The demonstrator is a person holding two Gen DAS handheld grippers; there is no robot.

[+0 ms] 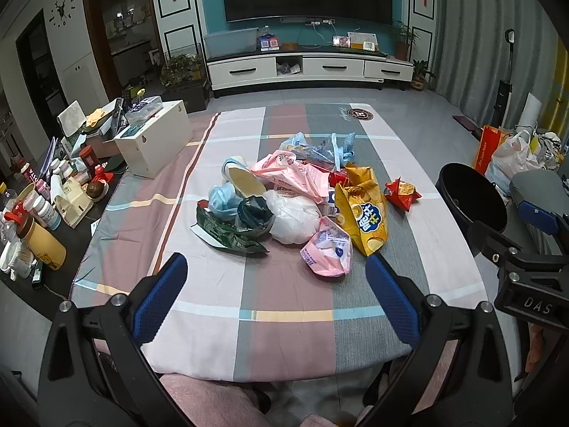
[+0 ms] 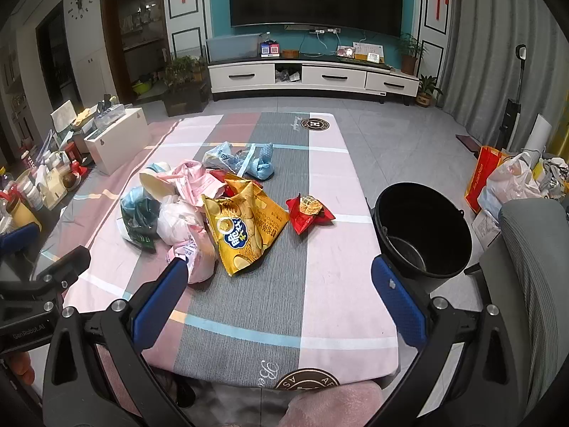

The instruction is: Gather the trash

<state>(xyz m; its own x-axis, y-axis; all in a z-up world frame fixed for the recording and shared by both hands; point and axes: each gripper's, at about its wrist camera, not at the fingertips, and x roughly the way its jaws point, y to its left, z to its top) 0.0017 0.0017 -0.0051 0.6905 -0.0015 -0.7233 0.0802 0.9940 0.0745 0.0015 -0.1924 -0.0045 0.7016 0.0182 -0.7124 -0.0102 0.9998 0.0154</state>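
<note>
"DAS": right hand-held gripper [image 1: 533, 245] | "GenRobot.AI": left hand-held gripper [image 2: 32, 284]

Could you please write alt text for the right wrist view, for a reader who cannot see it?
A heap of snack wrappers and plastic bags lies on a table under a checked cloth, with a red wrapper lying apart to its right. An empty black bucket stands off the table's right edge. The right tongs, open and holding nothing, frame the foreground.

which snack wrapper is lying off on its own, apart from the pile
The small red snack wrapper: it lies alone on the tablecloth between the pile and the black bucket, while the yellow chip bag touches the heap.
</note>
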